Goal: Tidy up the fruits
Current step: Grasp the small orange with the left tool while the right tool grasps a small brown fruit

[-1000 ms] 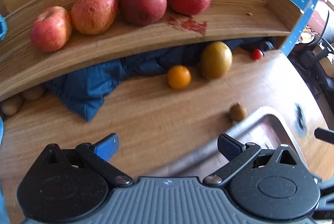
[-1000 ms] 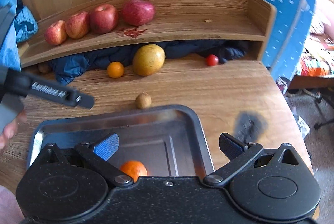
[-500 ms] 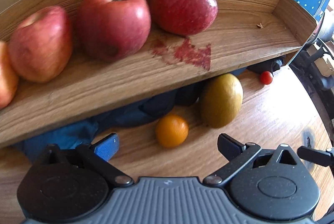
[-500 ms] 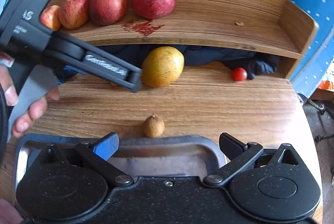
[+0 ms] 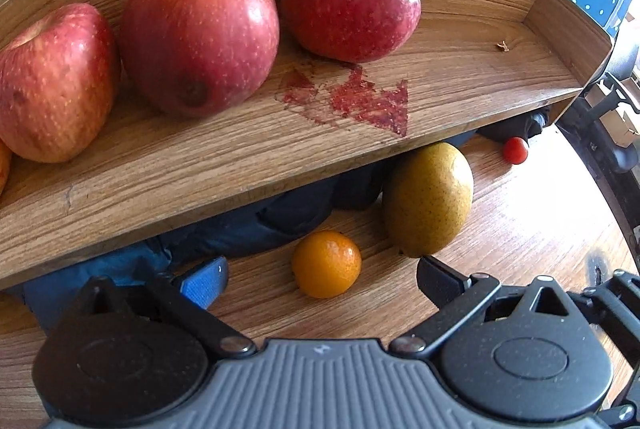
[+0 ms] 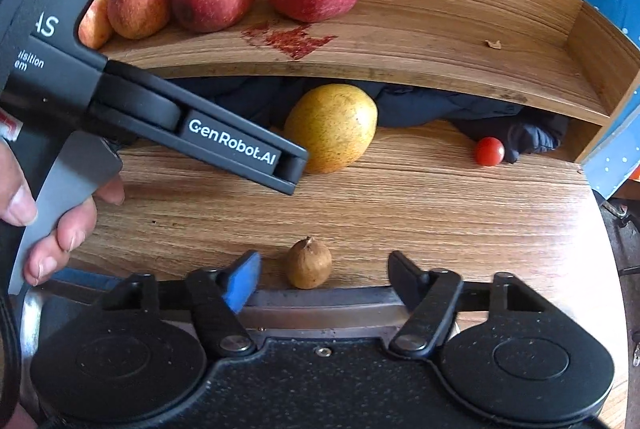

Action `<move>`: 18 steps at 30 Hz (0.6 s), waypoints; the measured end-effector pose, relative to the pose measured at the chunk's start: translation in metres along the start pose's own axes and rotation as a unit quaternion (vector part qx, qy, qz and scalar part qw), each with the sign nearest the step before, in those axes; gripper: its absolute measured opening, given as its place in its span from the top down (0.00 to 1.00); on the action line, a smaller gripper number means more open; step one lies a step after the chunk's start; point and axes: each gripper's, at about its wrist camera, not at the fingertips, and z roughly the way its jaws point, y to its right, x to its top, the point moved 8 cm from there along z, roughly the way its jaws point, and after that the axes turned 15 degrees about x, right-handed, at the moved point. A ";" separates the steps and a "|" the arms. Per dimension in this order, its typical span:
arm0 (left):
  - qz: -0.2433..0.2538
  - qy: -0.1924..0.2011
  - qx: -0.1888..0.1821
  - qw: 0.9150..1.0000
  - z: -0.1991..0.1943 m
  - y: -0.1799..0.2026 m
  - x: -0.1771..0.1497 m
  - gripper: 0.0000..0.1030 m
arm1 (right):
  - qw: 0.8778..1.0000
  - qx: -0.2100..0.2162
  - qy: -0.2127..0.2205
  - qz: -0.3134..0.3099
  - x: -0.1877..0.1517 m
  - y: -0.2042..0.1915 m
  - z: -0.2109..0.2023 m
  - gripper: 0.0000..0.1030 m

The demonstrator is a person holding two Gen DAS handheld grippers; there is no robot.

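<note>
- The left tool [image 5: 322,275] is spread wide and holds nothing; a small orange fruit [image 5: 326,264] lies on the bench [image 5: 520,229] between its fingers, untouched.
- The step looks like a reach for that fruit; next, the fingers should close gently round it.
- A yellow pear [image 5: 428,199] sits just beside the orange fruit, a cherry tomato [image 5: 515,150] farther off.
- The right tool [image 6: 322,279], also wide and empty, frames a small brown fruit [image 6: 309,262], perhaps a longan.
- Only the right view shows that fruit and the metal tray [image 6: 320,299] touching it; there the left tool hides the orange fruit.
</note>
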 end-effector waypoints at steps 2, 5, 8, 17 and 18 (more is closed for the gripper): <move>0.000 0.003 0.002 1.000 -0.001 -0.001 -0.002 0.04 | 1.000 0.002 -0.002 -0.002 0.000 0.000 0.001 0.44; 0.007 0.014 0.010 1.000 -0.005 -0.001 -0.005 0.13 | 1.000 0.004 -0.002 -0.006 -0.001 -0.002 0.002 0.54; 0.005 0.025 0.020 0.999 -0.008 -0.002 -0.005 0.25 | 1.000 0.009 -0.003 -0.013 -0.001 -0.004 0.004 0.61; -0.015 0.036 0.002 0.999 -0.014 -0.009 -0.001 0.63 | 0.999 0.015 0.010 -0.031 -0.002 -0.010 0.002 0.74; -0.012 0.036 0.003 0.999 -0.016 -0.008 -0.003 0.63 | 0.999 0.016 0.014 -0.031 -0.002 -0.010 0.000 0.74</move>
